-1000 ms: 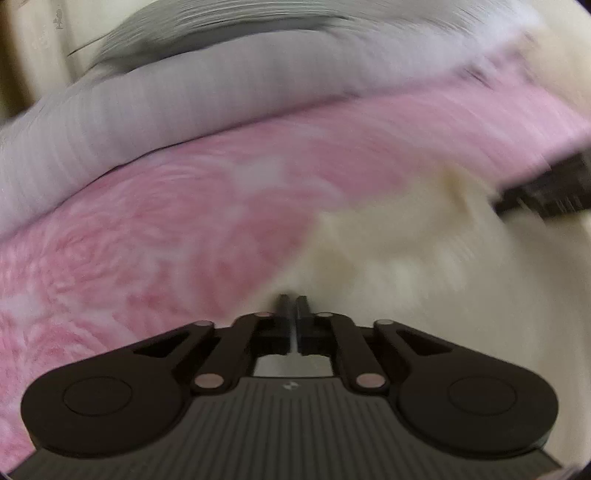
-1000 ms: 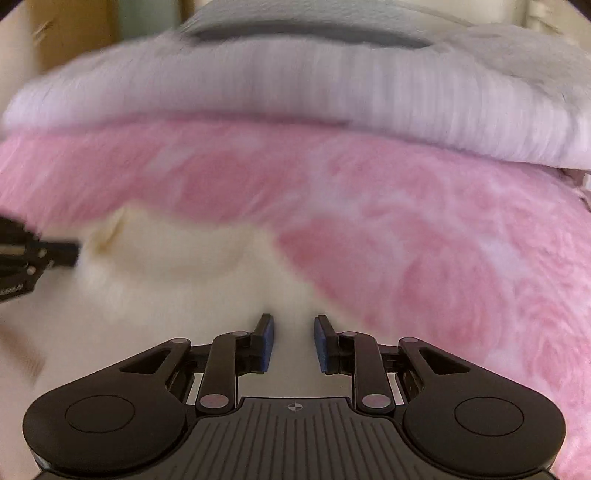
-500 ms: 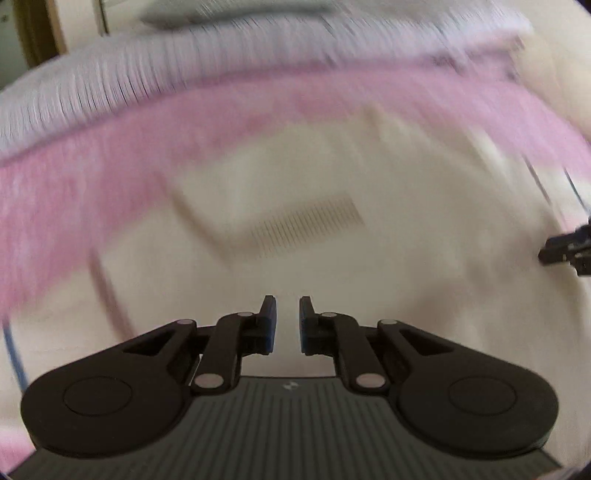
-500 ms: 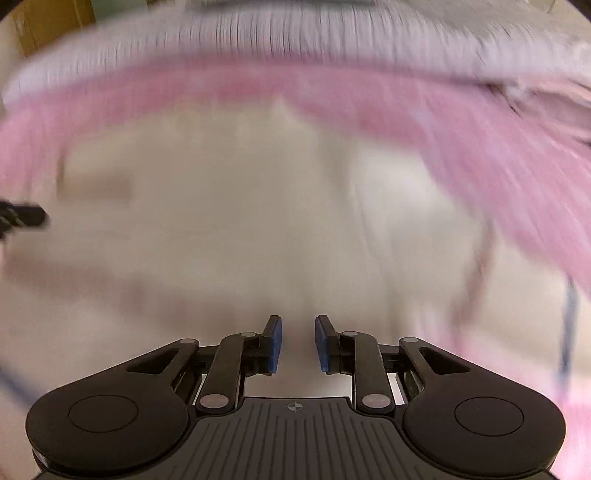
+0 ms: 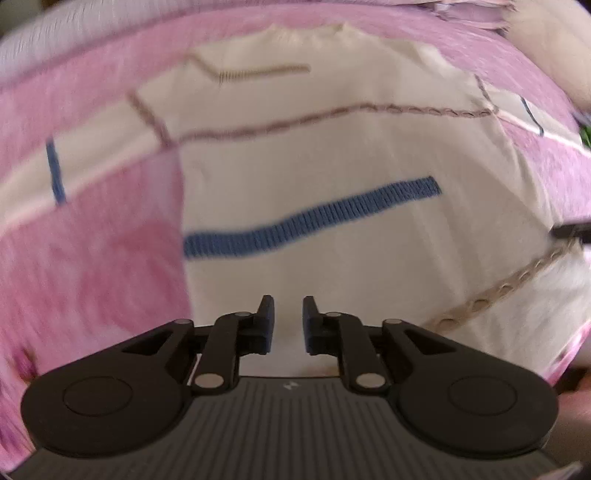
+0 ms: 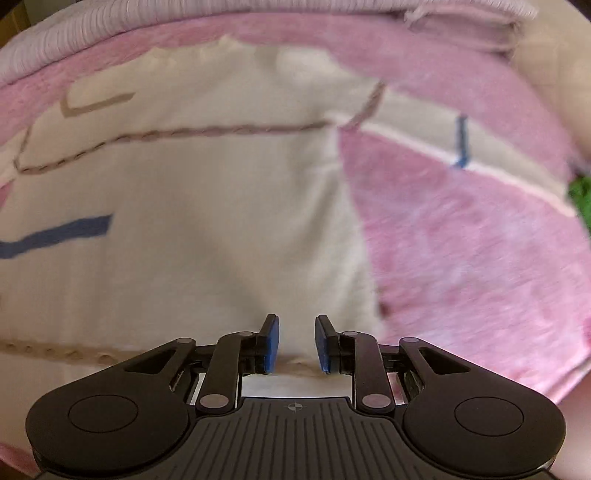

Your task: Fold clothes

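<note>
- A cream sweater (image 5: 332,166) lies spread flat on a pink fleece blanket (image 5: 92,266); it fills the middle and right of the left wrist view, and the left and centre of the right wrist view (image 6: 192,229).
- A blue knitted stripe (image 5: 310,221) runs across the sweater's front, slanting up toward the right in the left wrist view; its end shows at the left edge of the right wrist view (image 6: 59,234).
- A thin brown stitched line (image 5: 332,114) crosses the garment above the stripe, near the top of both views.
- One sleeve (image 5: 74,162) reaches toward the left edge of the left wrist view, the other sleeve (image 6: 461,144) toward the right edge of the right wrist view; each carries a short blue band.
- A beige perforated trim (image 5: 498,288) runs along the lower right of the left wrist view.
- The left gripper (image 5: 288,321) hangs over the sweater's lower part, its jaws parting, with nothing between them.
- The right gripper (image 6: 295,343) hangs over the sweater close to its right side edge, its blue pads (image 6: 271,345) set a little apart and pressing on nothing.
- A dark tip of the right gripper shows at the right edge of the left wrist view.
- A pale striped cover (image 6: 110,33) lies beyond the blanket at the top of the frame.
- A green patch (image 6: 580,195) shows at the right edge of the right wrist view; what it is cannot be told.
</note>
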A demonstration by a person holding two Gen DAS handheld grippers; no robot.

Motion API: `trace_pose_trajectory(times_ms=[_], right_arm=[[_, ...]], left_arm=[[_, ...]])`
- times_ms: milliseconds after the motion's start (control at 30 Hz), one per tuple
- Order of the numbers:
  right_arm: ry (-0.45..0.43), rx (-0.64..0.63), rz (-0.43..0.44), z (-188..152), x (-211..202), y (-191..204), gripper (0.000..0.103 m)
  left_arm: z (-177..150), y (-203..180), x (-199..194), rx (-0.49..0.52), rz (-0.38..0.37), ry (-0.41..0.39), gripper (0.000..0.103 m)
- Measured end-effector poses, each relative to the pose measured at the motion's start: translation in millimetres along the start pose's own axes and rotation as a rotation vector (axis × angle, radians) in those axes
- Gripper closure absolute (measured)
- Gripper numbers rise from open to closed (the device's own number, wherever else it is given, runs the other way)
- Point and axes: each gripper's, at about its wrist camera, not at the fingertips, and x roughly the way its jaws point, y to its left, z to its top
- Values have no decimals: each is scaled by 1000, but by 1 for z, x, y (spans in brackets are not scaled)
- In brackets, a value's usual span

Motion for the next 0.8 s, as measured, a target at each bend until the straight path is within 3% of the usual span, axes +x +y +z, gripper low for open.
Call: trace_pose_trajectory(times_ms=[100, 133, 200, 367, 500, 633, 800], right_arm=[[71, 21, 1, -29, 7, -8, 79], [69, 12, -5, -43, 2, -12, 79], [119, 14, 11, -62, -4, -21, 79], [265, 71, 23, -86, -24, -48, 79], [119, 55, 89, -69, -81, -67, 79], [-28, 37, 139, -30, -143, -77, 77], [-131, 4, 156, -7, -212, -84, 67]], left_arm=[[-25, -2, 8, -106, -2, 109, 90], [-35, -5, 0, -108, 14, 78, 90], [-52, -13, -6, -98, 23, 153, 90], [-78, -26, -40, -234, 98, 227, 90], [-63, -54, -100, -288, 156, 120, 90], [-31, -83, -166, -318, 184, -23, 77], [-12, -112, -237, -338, 208, -137, 75]])
